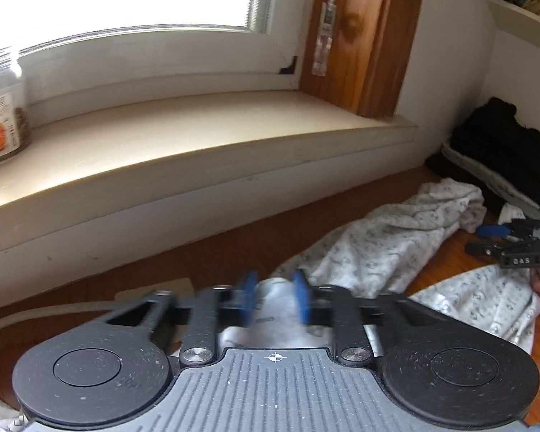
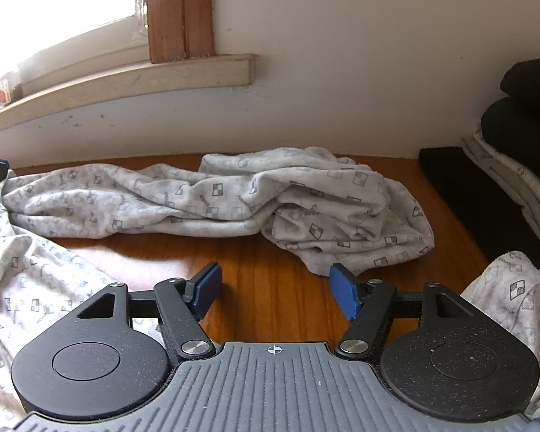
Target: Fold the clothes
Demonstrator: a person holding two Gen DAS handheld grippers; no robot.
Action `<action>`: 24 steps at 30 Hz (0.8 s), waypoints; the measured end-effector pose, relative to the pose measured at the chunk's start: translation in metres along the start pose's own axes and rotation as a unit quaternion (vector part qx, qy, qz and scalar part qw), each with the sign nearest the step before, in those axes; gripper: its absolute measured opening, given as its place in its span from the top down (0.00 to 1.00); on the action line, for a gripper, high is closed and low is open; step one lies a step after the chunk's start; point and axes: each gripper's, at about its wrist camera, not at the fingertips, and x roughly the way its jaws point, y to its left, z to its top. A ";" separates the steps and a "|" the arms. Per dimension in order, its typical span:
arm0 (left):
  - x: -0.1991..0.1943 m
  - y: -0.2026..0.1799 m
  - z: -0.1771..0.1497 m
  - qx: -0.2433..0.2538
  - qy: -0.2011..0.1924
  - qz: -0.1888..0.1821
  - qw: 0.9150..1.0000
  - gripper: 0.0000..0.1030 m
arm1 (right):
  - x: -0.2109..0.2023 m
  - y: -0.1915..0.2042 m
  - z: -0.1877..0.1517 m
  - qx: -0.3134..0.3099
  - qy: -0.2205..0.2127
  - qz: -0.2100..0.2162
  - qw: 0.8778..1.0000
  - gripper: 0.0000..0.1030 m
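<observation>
2 grippers work on the patterned garment [image 2: 234, 198] lying crumpled on the wooden table [image 2: 270, 280]. The left gripper [image 1: 275, 297] pinches a bit of its cloth. The right gripper [image 2: 273, 291] hangs open, holding nothing. Next, I think, it must grab another edge to spread it flat.

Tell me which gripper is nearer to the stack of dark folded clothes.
Right. The right gripper is just in front of the dark stack; the left gripper, pinching patterned cloth, is farther away toward the window.
</observation>
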 end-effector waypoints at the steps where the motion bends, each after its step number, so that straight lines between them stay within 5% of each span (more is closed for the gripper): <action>1: -0.001 -0.004 0.002 0.008 0.002 0.002 1.000 0.88 | 0.000 0.000 0.000 0.000 0.000 0.000 1.000 0.35; 2: -0.003 -0.008 0.003 0.015 -0.002 0.004 1.000 1.00 | 0.000 0.000 0.000 0.001 0.000 0.000 1.000 0.35; 11: -0.028 -0.017 0.007 0.022 -0.031 0.027 0.999 0.98 | 0.000 -0.001 0.000 0.007 0.001 -0.008 1.000 0.33; 13: -0.028 -0.014 0.005 0.017 -0.030 0.039 0.999 0.74 | 0.000 -0.001 0.000 0.007 0.001 -0.010 1.000 0.33; 15: -0.023 -0.012 0.003 0.011 -0.030 0.039 0.999 0.33 | 0.001 -0.001 0.000 0.008 0.001 -0.011 1.000 0.32; 16: -0.020 -0.011 0.002 0.008 -0.028 0.038 0.999 0.32 | 0.001 -0.001 0.000 0.009 0.001 -0.010 1.000 0.32; 19: -0.006 -0.007 -0.001 0.000 -0.006 0.029 1.000 0.38 | 0.001 -0.001 0.001 0.010 0.001 -0.012 1.000 0.32; 21: 0.000 -0.006 -0.004 0.002 0.001 0.028 1.000 0.79 | 0.001 -0.001 0.001 0.010 0.001 -0.014 1.000 0.32; 22: -0.001 -0.006 -0.005 0.003 -0.006 0.028 1.000 0.90 | 0.001 -0.001 0.001 0.010 0.000 -0.015 1.000 0.32; 24: -0.009 -0.010 -0.006 0.005 -0.035 0.035 0.999 0.94 | 0.001 -0.002 0.001 0.011 0.001 -0.015 1.000 0.32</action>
